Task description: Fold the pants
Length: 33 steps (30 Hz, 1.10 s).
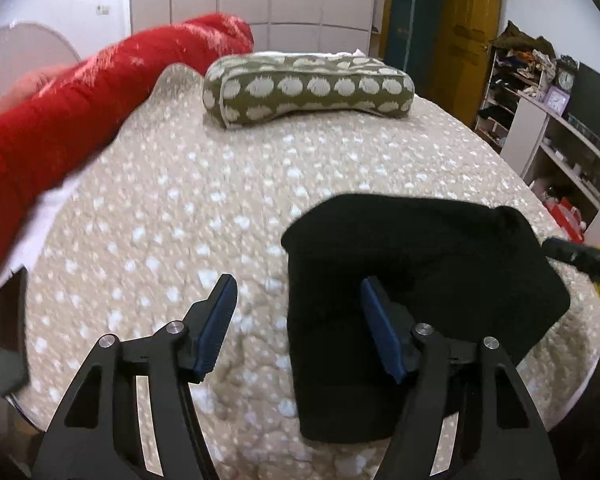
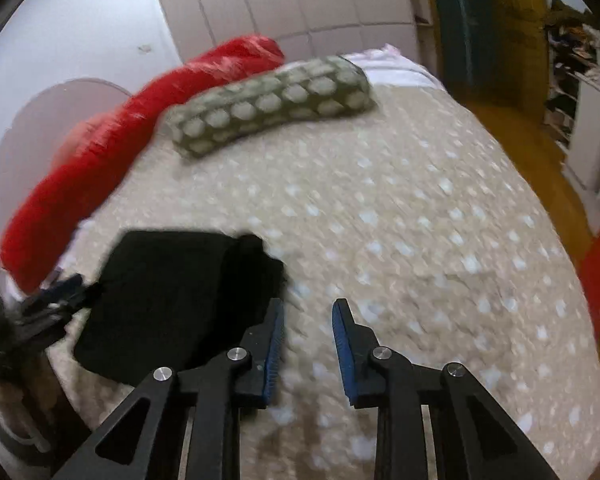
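The black pants [image 1: 416, 280] lie folded into a compact rectangle on the beige spotted bedspread [image 1: 188, 208]. My left gripper [image 1: 298, 286] is open and empty, held above the bed, its right finger over the pants' left part. In the right wrist view the pants [image 2: 176, 296] lie at the lower left. My right gripper [image 2: 308, 308] is open and empty, above the bedspread [image 2: 420, 240] just right of the pants. The left gripper [image 2: 56, 300] shows at the left edge there; the right gripper's tip [image 1: 580, 258] shows at the right edge of the left wrist view.
A green bolster pillow [image 1: 308, 88] with pale spots lies at the far end of the bed, a red blanket roll [image 1: 100, 92] along the left side. A dark phone [image 1: 10, 328] lies at the bed's left edge. Shelves [image 1: 540, 112] stand on the right.
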Motion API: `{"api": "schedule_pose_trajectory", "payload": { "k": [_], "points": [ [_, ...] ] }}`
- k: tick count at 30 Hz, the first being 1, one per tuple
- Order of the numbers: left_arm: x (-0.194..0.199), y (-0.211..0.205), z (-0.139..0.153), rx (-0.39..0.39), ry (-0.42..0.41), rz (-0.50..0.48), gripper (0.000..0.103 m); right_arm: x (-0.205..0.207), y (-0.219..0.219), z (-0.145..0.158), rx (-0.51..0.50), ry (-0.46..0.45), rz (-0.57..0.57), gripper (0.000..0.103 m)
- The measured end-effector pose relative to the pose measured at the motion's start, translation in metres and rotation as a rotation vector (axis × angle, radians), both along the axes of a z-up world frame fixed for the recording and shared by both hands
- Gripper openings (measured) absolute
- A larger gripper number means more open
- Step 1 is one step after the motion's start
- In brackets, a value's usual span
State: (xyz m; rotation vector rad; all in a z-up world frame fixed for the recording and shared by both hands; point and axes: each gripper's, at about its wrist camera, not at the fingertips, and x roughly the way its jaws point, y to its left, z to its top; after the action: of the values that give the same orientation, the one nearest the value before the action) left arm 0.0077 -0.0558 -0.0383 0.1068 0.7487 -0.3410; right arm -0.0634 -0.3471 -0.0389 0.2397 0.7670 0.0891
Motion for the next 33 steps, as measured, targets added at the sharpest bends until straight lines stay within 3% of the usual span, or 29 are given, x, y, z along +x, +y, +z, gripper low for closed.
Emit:
{"api": "schedule_pose_trajectory", "payload": {
  "k": [1, 4, 6, 8, 10, 12, 14, 17, 18, 19, 20, 21, 24, 25, 26, 29, 32, 33],
  "points": [
    [0.002, -0.001, 0.001, 0.004, -0.001, 0.002, 0.065, 0.002, 0.002, 0.004, 0.024, -0.01, 0.012, 0.027],
    [0.01, -0.006, 0.004, 0.002, -0.004, 0.012, 0.065, 0.018, 0.018, 0.011, 0.053, -0.039, 0.038, 0.043],
    [0.014, -0.012, 0.003, 0.012, -0.005, 0.007, 0.065, 0.039, 0.027, 0.004, 0.033, -0.015, 0.029, 0.044],
    [0.014, -0.015, 0.0, 0.021, -0.004, 0.003, 0.065, 0.066, 0.038, -0.005, 0.016, 0.01, 0.019, 0.023],
    [0.013, -0.016, -0.004, 0.017, 0.006, -0.003, 0.065, 0.074, 0.032, -0.016, -0.101, 0.018, -0.044, 0.021],
    [0.012, -0.014, -0.008, 0.012, 0.01, 0.002, 0.065, 0.073, 0.009, -0.029, -0.11, 0.066, -0.138, 0.012],
    [0.014, -0.013, -0.012, 0.002, 0.016, -0.001, 0.065, 0.066, -0.015, -0.039, -0.07, 0.118, -0.198, 0.012],
    [0.017, -0.009, -0.008, -0.023, 0.03, -0.001, 0.065, 0.039, -0.035, -0.025, 0.111, 0.05, -0.162, 0.013],
    [0.018, -0.008, -0.005, -0.026, 0.024, 0.004, 0.065, 0.031, -0.037, -0.018, 0.144, 0.023, -0.155, 0.014],
    [0.019, -0.006, -0.002, -0.028, 0.014, 0.017, 0.065, 0.025, -0.038, -0.011, 0.169, -0.004, -0.143, 0.024],
    [0.02, -0.004, 0.0, -0.027, 0.007, 0.028, 0.065, 0.022, -0.036, -0.005, 0.198, -0.028, -0.121, 0.046],
    [0.022, -0.003, 0.001, -0.024, 0.009, 0.038, 0.065, 0.02, -0.033, 0.0, 0.234, -0.043, -0.089, 0.055],
    [0.026, -0.002, -0.001, -0.032, 0.021, 0.047, 0.065, 0.028, -0.01, -0.002, 0.254, -0.013, -0.005, 0.059],
    [0.026, -0.003, -0.002, -0.028, 0.018, 0.051, 0.065, 0.034, 0.0, -0.008, 0.219, 0.014, 0.019, 0.054],
    [0.026, -0.003, -0.003, -0.026, 0.017, 0.057, 0.065, 0.04, 0.013, -0.014, 0.17, 0.038, 0.038, 0.032],
    [0.029, 0.0, -0.006, -0.015, 0.017, 0.089, 0.065, 0.051, 0.043, -0.018, 0.03, 0.023, 0.06, 0.014],
    [0.039, 0.004, -0.011, 0.006, 0.029, 0.14, 0.065, 0.061, 0.063, 0.001, -0.045, -0.029, 0.11, 0.013],
    [0.04, 0.006, -0.012, -0.011, 0.044, 0.139, 0.065, 0.065, 0.069, 0.001, -0.125, -0.024, 0.105, 0.012]
  ]
}}
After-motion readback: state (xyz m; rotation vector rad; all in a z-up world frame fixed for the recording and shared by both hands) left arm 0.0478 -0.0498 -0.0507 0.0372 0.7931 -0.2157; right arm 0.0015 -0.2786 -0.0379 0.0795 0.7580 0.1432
